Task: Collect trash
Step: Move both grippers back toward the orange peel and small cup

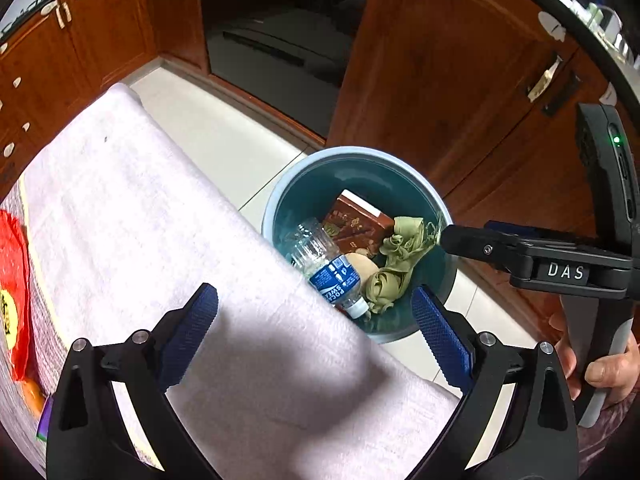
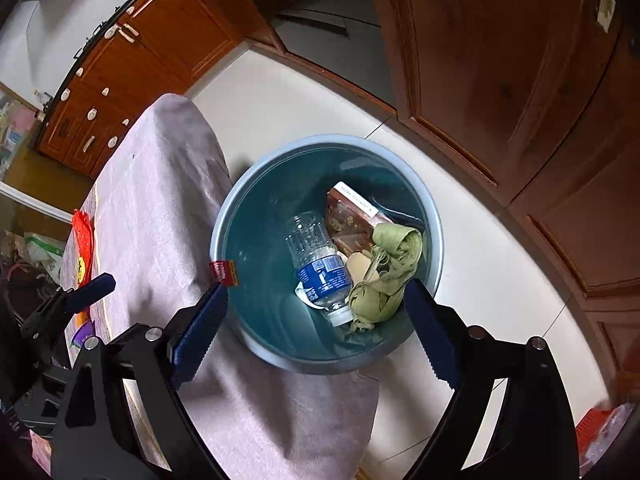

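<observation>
Both hand-held grippers wide, empty: right [image 2: 316,312] over bin [image 2: 434,216], left [image 1: 316,312] over counter [image 1: 140,208]. Red wrapper [image 1: 12,280] at counter's far edge: prob. light, crinkly; pinch a free edge.

A home kitchen: wooden cabinets [image 1: 100,40], tiled floor [image 2: 500,280], cloth-covered table [image 1: 140,220].
</observation>
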{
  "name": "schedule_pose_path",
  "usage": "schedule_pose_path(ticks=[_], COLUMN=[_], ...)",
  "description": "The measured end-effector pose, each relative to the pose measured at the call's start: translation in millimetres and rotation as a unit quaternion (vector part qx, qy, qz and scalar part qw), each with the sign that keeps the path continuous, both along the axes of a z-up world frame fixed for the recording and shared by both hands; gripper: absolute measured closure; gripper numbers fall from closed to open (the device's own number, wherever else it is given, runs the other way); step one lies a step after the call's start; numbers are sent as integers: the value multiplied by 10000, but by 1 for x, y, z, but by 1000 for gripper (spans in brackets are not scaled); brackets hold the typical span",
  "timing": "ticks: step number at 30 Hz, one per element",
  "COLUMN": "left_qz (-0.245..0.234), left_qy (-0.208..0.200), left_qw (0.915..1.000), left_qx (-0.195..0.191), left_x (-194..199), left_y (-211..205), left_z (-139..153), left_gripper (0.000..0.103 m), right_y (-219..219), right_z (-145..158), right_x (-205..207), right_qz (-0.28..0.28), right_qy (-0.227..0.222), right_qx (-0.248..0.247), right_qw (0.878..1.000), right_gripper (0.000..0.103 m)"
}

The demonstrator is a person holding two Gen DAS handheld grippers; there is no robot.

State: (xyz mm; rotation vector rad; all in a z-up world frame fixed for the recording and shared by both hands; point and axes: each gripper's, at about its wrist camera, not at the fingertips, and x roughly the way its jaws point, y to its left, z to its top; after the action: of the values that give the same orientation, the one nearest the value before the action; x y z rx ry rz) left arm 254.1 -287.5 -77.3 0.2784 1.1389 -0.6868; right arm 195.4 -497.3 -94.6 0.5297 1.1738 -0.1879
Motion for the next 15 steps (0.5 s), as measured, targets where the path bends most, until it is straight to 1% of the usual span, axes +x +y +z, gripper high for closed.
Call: schedule_pose_path(ticks=[7,13,15], left_qz=[234,567,755], left_qy=[-59,-191,-212], left_qw=[9997,9982,9969], left_qx=[-104,-29,16], left_x=[0,7,12], left_y=[33,79,102], left_z=[10,15,16], left_gripper=[6,6,6], right_y=[27,63,78], right_z=[13,22,24], right_x=[4,15,21], right_qz=[202,485,600], right_qy=[-39,-82,-73], right_qx=[-67,-124,-123], right_qw=[9998,9987,9981], right_gripper=[17,17,17])
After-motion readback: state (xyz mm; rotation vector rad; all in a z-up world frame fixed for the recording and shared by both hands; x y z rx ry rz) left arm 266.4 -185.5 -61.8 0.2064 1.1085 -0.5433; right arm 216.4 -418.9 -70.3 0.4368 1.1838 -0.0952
